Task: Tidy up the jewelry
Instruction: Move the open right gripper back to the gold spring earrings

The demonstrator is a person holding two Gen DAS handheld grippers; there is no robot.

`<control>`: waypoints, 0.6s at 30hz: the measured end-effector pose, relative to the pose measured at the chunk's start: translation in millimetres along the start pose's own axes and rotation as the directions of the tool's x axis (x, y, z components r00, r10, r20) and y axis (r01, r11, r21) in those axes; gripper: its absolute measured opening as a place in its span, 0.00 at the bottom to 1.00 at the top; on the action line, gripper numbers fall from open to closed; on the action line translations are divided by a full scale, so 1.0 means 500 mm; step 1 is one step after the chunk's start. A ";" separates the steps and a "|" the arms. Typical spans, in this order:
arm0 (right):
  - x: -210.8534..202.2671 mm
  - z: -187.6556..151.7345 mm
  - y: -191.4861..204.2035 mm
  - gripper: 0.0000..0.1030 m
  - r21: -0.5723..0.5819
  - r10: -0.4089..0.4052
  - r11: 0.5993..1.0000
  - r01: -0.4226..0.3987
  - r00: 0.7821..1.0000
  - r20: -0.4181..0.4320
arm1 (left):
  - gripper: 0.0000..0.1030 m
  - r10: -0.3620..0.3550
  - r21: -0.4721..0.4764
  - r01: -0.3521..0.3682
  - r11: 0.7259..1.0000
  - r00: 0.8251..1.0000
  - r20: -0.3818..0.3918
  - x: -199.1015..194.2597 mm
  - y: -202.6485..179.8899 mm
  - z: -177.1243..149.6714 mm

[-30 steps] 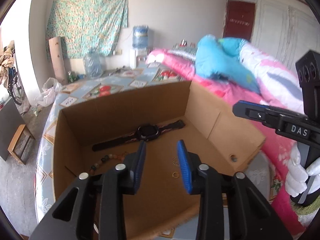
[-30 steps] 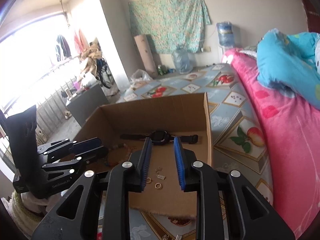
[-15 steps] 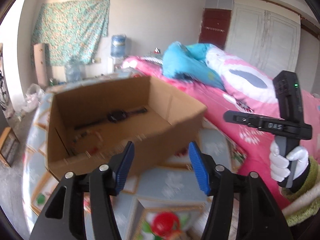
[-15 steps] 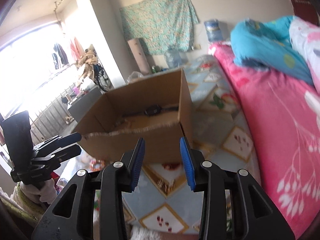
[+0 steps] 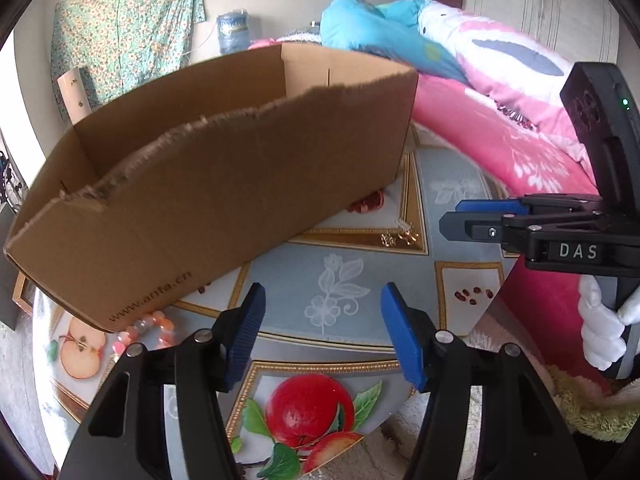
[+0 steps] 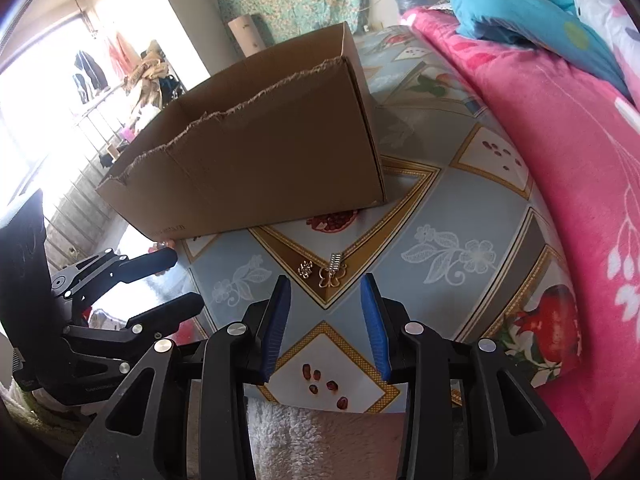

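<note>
Below both tools, on the patterned bench [image 6: 452, 216], lie the pieces not yet sorted: a small cluster of gold-coloured trinkets [image 6: 326, 270] on a gold band of the cloth, near the front wall of the cardboard box [image 6: 280, 160]. The right tool [image 6: 326, 320] hovers just short of them with its jaws released and nothing between them; they have just been widening a little, likely to straddle one small piece. The left tool [image 5: 320, 332] is also released and empty, its jaws having just opened wider. It points at bare cloth, while a pink and white bead bracelet [image 5: 146, 328] lies at the box's near corner, to that tool's left and probably its target.

The box is plain brown corrugated board with a ragged, torn top edge, so its contents are hidden from this low angle. The bench cover looks smooth and glossy, printed with apples and pomegranates. The trinkets are thin, shiny metal, one butterfly-shaped; their flatness will probably make them awkward to pinch.
</note>
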State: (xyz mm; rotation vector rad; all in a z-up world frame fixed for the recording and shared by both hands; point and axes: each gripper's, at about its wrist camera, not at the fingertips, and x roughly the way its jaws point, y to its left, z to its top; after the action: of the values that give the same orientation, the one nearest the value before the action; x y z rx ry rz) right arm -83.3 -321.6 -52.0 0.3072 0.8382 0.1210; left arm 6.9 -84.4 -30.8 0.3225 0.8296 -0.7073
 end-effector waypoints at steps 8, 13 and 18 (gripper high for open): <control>0.017 0.001 -0.006 0.35 0.016 -0.020 1.000 0.021 1.000 -0.024 | 0.56 0.002 0.029 -0.002 1.000 1.000 -0.014 0.019 -0.009 0.002; 0.018 0.000 -0.007 0.35 0.031 -0.018 0.999 0.019 1.000 -0.024 | 0.56 -0.003 0.039 0.004 0.999 1.000 -0.015 0.025 -0.011 0.001; 0.017 -0.004 -0.007 0.35 0.035 -0.019 0.999 0.020 0.999 -0.026 | 0.56 0.003 0.029 -0.002 1.000 1.000 -0.019 0.024 -0.008 -0.002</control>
State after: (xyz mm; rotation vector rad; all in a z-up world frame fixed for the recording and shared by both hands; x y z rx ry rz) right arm -79.2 -322.3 -60.5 0.3309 0.8691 0.0921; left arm 9.4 -92.2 -40.7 0.3568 0.8374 -0.7152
